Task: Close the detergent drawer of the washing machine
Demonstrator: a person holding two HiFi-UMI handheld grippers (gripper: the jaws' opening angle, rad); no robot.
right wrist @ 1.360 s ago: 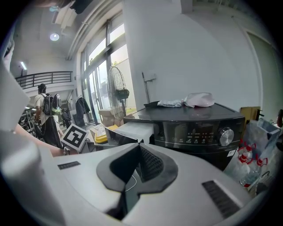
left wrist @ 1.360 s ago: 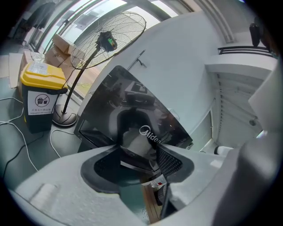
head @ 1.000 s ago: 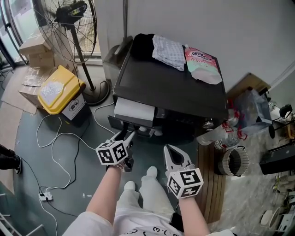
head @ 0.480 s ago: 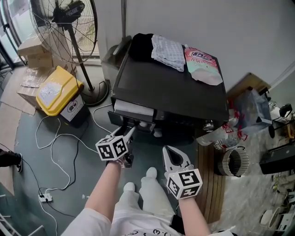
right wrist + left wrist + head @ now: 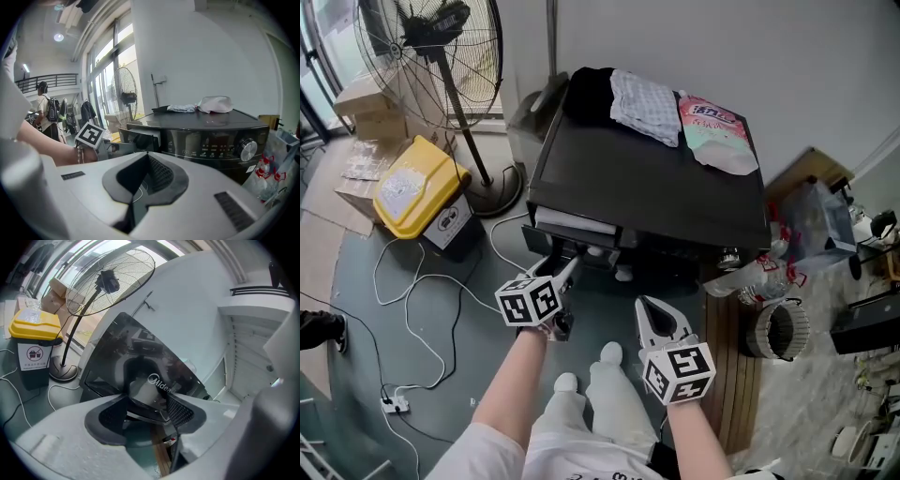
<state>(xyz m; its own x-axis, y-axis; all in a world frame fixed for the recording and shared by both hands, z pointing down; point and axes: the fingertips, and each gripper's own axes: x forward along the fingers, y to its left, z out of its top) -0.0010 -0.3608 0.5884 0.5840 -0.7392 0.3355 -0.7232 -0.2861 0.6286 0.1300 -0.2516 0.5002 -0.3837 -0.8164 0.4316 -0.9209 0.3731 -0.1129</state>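
The black washing machine [image 5: 647, 178] stands ahead of me. Its detergent drawer [image 5: 572, 223] at the front left sticks out only a little, its white top showing. My left gripper [image 5: 569, 267] has its tips against the drawer's dark front [image 5: 150, 385], and the jaws stand slightly apart around nothing. The left gripper view shows the gripper [image 5: 146, 411] with the "Midea" front panel between the pads. My right gripper [image 5: 649, 305] hangs back to the right, shut and empty. In the right gripper view the gripper [image 5: 147, 157] points at the control panel, with the drawer [image 5: 138, 138] to the left.
A pedestal fan [image 5: 441, 56] and a yellow bin [image 5: 417, 183] stand to the left, with white cables [image 5: 412, 309] across the floor. A cloth [image 5: 642, 98] and a detergent pouch [image 5: 717, 131] lie on the machine. Bottles [image 5: 759, 277] and a basket [image 5: 778, 328] crowd the right.
The drawer has slid most of the way back into the machine. My left gripper has moved forward with it, against its front. The right gripper has barely moved.
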